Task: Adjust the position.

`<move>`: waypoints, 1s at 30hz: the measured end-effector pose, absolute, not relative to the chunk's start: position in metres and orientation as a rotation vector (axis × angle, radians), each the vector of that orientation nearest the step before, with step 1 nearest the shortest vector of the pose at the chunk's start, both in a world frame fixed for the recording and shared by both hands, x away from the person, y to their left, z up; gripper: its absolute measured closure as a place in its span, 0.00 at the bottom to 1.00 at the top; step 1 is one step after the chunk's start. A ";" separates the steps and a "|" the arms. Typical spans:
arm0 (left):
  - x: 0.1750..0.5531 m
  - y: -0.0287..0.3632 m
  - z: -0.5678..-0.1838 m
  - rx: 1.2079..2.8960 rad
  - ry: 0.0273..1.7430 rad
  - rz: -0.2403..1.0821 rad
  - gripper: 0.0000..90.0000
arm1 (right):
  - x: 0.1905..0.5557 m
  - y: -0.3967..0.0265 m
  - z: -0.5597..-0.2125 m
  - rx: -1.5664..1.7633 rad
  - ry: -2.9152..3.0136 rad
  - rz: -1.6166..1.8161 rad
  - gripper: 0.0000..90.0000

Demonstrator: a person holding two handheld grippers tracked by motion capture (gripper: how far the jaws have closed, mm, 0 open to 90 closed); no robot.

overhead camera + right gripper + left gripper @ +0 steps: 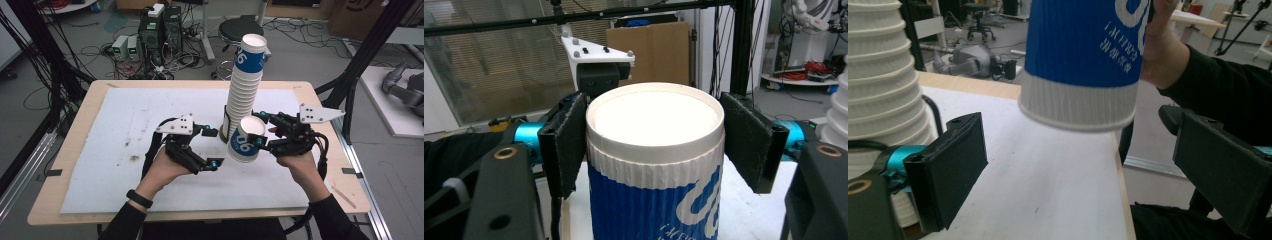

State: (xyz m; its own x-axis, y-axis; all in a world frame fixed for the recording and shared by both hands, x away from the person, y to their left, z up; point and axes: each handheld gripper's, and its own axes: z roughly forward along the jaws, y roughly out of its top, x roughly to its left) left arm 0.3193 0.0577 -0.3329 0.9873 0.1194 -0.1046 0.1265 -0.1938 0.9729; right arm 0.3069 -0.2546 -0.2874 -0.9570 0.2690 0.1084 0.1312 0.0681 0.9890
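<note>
A tall stack of white ribbed paper cups (245,85) stands at the middle of the white mat; it also rises at the left of the left gripper view (883,85). A single blue-and-white cup (246,141) hangs tilted just in front of the stack, clear of the mat. My right gripper (260,129) is shut on it, with one pad on each side of the rim (654,107). My left gripper (211,147) stands open just left of that cup. In its own view the cup's base (1080,105) hovers above and beyond the wide gap between its jaws (1073,145).
The white mat (150,120) covers most of the wooden table (75,150). Behind the table are a black stool (242,27), computer cases (160,30) and loose cables on the floor. A grey robot arm (405,85) lies at the right.
</note>
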 end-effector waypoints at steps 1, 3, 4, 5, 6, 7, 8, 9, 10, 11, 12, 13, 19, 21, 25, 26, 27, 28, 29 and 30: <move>0.319 0.056 -0.333 1.766 0.181 -0.011 0.08 | 0.307 -0.253 -0.288 0.411 2.221 2.033 0.35; 0.319 0.053 -0.333 1.763 0.174 -0.022 0.08 | 0.306 -0.249 -0.288 0.404 2.230 2.036 0.35; 0.319 0.050 -0.334 1.759 0.169 -0.026 0.08 | 0.306 -0.248 -0.288 0.401 2.233 2.036 0.35; 0.318 0.048 -0.334 1.757 0.166 -0.029 0.08 | 0.306 -0.246 -0.289 0.394 2.237 2.036 0.35; 0.318 0.046 -0.334 1.756 0.161 -0.032 0.08 | 0.306 -0.245 -0.289 0.390 2.238 2.037 0.35; 0.318 0.044 -0.334 1.754 0.159 -0.034 0.08 | 0.306 -0.243 -0.289 0.384 2.239 2.038 0.35; 0.318 0.042 -0.334 1.754 0.157 -0.034 0.08 | 0.305 -0.241 -0.290 0.386 2.249 2.039 0.35; 0.318 0.041 -0.334 1.753 0.153 -0.039 0.08 | 0.305 -0.238 -0.290 0.377 2.255 2.039 0.35; 0.318 0.040 -0.334 1.750 0.149 -0.045 0.08 | 0.305 -0.237 -0.291 0.370 2.253 2.039 0.35; 0.318 0.039 -0.335 1.745 0.150 -0.049 0.08 | 0.305 -0.237 -0.291 0.370 2.253 2.039 0.35; 0.318 0.038 -0.335 1.745 0.151 -0.046 0.08 | 0.304 -0.235 -0.291 0.370 2.258 2.043 0.35; 0.318 0.037 -0.335 1.743 0.154 -0.050 0.08 | 0.304 -0.235 -0.291 0.370 2.258 2.043 0.35; 0.319 0.030 -0.338 1.743 0.147 -0.057 0.08 | 0.304 -0.230 -0.292 0.362 2.271 2.057 0.35; 0.320 0.029 -0.338 1.745 0.144 -0.054 0.08 | 0.304 -0.229 -0.293 0.356 2.276 2.061 0.35; 0.320 0.027 -0.339 1.752 0.146 -0.059 0.08 | 0.304 -0.226 -0.293 0.359 2.285 2.061 0.34; 0.320 0.027 -0.339 1.754 0.140 -0.056 0.08 | 0.304 -0.226 -0.293 0.359 2.285 2.061 0.34; 0.320 0.027 -0.340 1.763 0.139 -0.052 0.08 | 0.304 -0.226 -0.294 0.352 2.284 2.062 0.35; 0.320 0.026 -0.340 1.767 0.144 -0.048 0.08 | 0.304 -0.225 -0.294 0.352 2.285 2.063 0.35; 0.320 0.026 -0.340 1.770 0.146 -0.048 0.09 | 0.304 -0.225 -0.294 0.350 2.287 2.064 0.35; 0.321 0.026 -0.341 1.780 0.139 -0.051 0.09 | 0.304 -0.225 -0.294 0.350 2.287 2.064 0.35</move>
State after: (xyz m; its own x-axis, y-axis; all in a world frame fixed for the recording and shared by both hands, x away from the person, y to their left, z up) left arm 0.3205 0.0256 -0.3409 0.9917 0.0661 -0.1102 0.1216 -0.2063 0.9709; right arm 0.3040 -0.2251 -0.2939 -0.9736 0.1942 0.1198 0.1391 0.0887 0.9863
